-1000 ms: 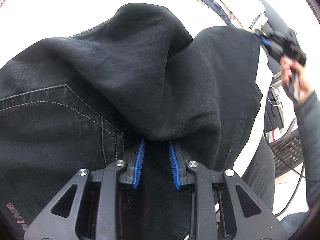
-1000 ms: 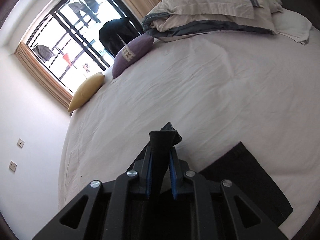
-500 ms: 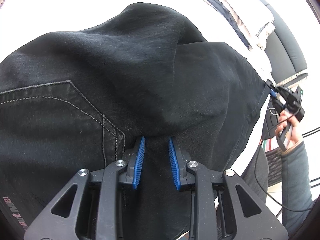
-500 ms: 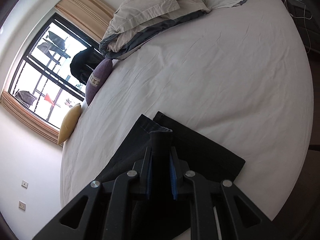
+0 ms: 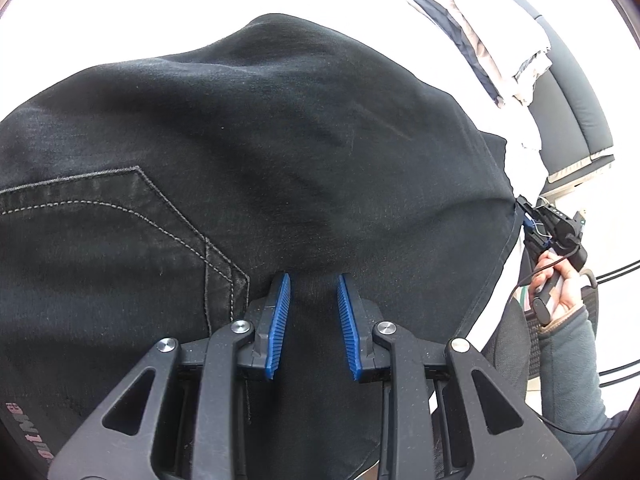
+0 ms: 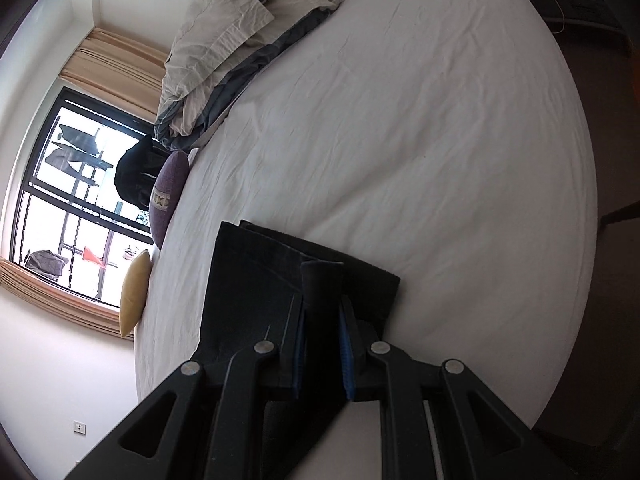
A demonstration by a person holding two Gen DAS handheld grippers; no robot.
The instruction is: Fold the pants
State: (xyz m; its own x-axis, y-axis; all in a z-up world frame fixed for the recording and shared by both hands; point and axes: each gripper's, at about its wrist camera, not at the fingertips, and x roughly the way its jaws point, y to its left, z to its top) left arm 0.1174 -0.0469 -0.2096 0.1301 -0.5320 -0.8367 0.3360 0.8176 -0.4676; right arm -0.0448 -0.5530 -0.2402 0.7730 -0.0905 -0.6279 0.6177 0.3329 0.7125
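My left gripper (image 5: 312,284) is clamped on a fold of the black pants (image 5: 240,152), which drape over and ahead of its blue pads (image 5: 276,328), pocket stitching off to its left. My right gripper (image 6: 322,304) pinches a thick bunch of the same pants (image 6: 256,276) between nearly closed jaws; the rest lies flat on the bed (image 6: 400,140) just ahead and left of it. My right hand (image 5: 560,284) shows far right of the left gripper.

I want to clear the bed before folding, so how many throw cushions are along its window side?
2. A purple cushion leans at the bed's edge by the window, and a yellow cushion sits just below it in the right wrist view. The rumpled duvet could hide more.
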